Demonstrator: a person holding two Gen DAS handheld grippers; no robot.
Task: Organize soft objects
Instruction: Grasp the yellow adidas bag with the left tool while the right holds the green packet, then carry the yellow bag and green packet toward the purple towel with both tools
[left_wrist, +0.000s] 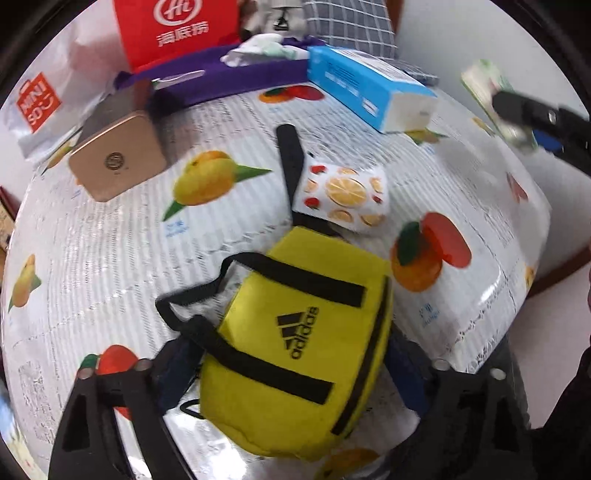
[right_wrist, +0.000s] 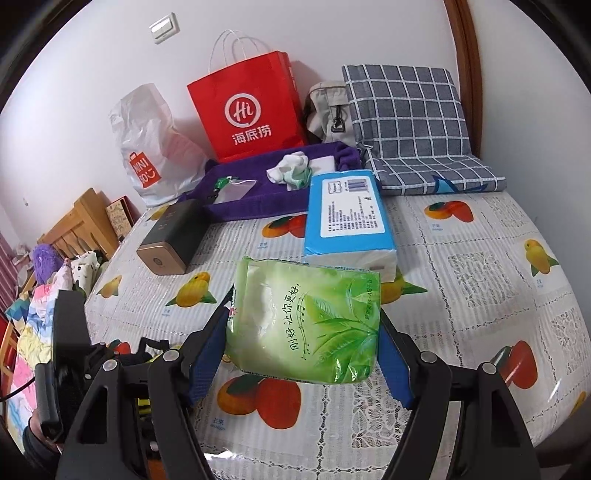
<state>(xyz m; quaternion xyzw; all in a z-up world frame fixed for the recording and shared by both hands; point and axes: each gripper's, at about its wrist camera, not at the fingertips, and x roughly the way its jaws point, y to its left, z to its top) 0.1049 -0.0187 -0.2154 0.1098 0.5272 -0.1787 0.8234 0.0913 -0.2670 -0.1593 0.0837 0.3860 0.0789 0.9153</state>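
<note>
Green tissue pack (right_wrist: 310, 325), right tool (right_wrist: 299, 354) clamped, tilted down

Black claw (right_wrist: 303, 354) arms, blue pads (right_wrist: 207, 354)

Table (right_wrist: 461, 258) under a fruit-print cover — on it: yellow bag (left_wrist: 299, 347), fruit-print roll (left_wrist: 345, 197), blue tissue pack (right_wrist: 347, 221), gold-ended box (right_wrist: 171, 236), purple cloth (right_wrist: 258, 192), checked cushion (right_wrist: 417, 129).
</note>
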